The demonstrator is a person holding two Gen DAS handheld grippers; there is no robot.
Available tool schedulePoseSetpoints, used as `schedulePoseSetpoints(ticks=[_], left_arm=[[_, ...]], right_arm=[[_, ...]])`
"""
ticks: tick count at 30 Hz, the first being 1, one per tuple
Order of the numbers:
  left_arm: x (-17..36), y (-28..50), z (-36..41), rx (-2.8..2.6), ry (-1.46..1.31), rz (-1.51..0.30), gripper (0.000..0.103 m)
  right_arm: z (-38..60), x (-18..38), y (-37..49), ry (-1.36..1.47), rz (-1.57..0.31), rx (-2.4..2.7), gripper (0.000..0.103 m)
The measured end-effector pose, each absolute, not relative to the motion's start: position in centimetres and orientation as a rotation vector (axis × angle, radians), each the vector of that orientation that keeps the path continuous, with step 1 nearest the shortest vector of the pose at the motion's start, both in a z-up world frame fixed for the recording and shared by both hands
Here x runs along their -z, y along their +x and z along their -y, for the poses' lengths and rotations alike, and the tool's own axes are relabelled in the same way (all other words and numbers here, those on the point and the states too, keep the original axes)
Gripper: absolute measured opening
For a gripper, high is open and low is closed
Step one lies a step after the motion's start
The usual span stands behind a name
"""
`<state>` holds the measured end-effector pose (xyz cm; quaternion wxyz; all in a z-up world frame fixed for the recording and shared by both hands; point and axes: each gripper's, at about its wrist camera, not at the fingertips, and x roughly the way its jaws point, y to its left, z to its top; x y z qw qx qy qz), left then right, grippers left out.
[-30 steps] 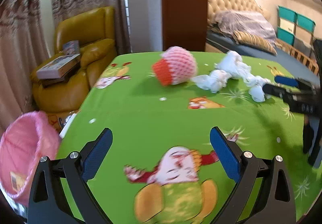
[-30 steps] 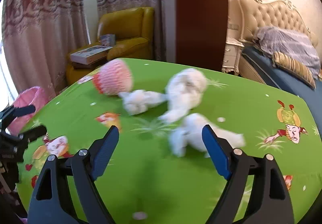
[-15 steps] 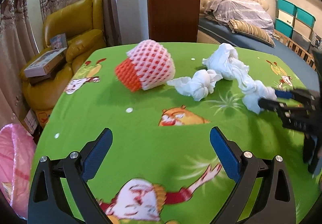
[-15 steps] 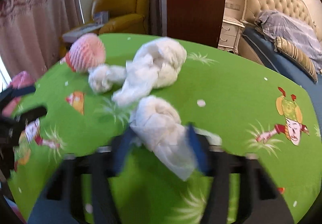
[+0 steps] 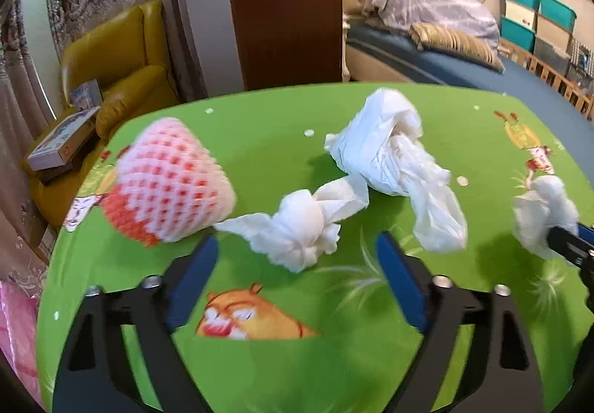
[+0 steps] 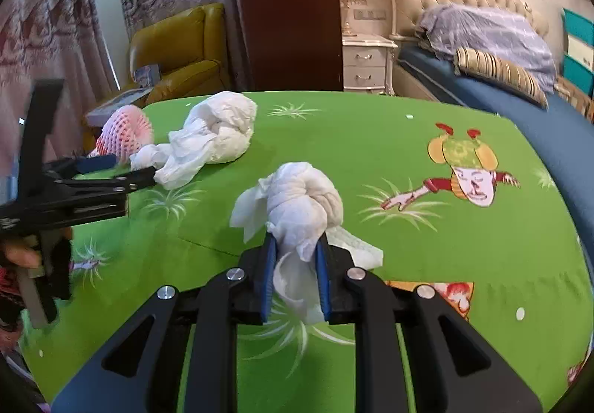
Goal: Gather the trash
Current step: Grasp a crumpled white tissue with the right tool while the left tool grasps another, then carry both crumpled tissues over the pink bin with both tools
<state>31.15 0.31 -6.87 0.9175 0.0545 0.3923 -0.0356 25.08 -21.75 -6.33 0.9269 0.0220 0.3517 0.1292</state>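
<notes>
Right claw: its blue pads are pressing together on the near end of a knotted white tissue wad, which is bulging out beyond the fingertips over the green cartoon-printed surface; a flat scrap of the same paper is trailing to the right of the pads.

Left claw: its fingers are standing spread and are closing, with nothing pinched between them. A small twisted tissue is lying just beyond and between the fingertips, apart from both pads. The left fingertip is sitting just beside a pink-and-red foam fruit net, which is lying on its side at the left.

A large crumpled white tissue pile is resting farther back on the surface, to the right of the twisted tissue and touching it. In the left wrist view the held wad is appearing at the far right edge. A pink mesh object is showing at the lower left edge, off the surface.
</notes>
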Motion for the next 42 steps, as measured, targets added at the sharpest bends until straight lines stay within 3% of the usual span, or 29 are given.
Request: schedulePoseSetpoints(ticks=[2, 3, 4, 7, 24, 42], left_arm=[[7.4, 31.9, -0.1, 0.069, 0.117, -0.824, 0.068], [7.7, 32.2, 0.0, 0.066, 0.12, -0.836, 0.061], [7.9, 32.4, 0.0, 0.07, 0.118, -0.847, 0.046], [7.9, 32.0, -0.2, 0.08, 0.1, -0.841, 0.033], [6.3, 18.9, -1.3, 0.129, 0.022, -0.701, 0.031], [5.4, 13.9, -1.1, 0.156, 0.048, -0.681, 0.031]], right_arm=[[21.9, 6.3, 25.1, 0.062, -0.72, -0.267, 0.019], [22.0, 6.4, 25.1, 0.069, -0.721, -0.27, 0.019], [22.0, 6.4, 25.0, 0.073, -0.721, -0.272, 0.019], [22.1, 6.2, 24.8, 0.079, -0.713, -0.275, 0.019], [21.0, 6.5, 23.3, 0.061, -0.751, -0.283, 0.019], [19.4, 5.2, 14.2, 0.035, -0.657, -0.327, 0.02]])
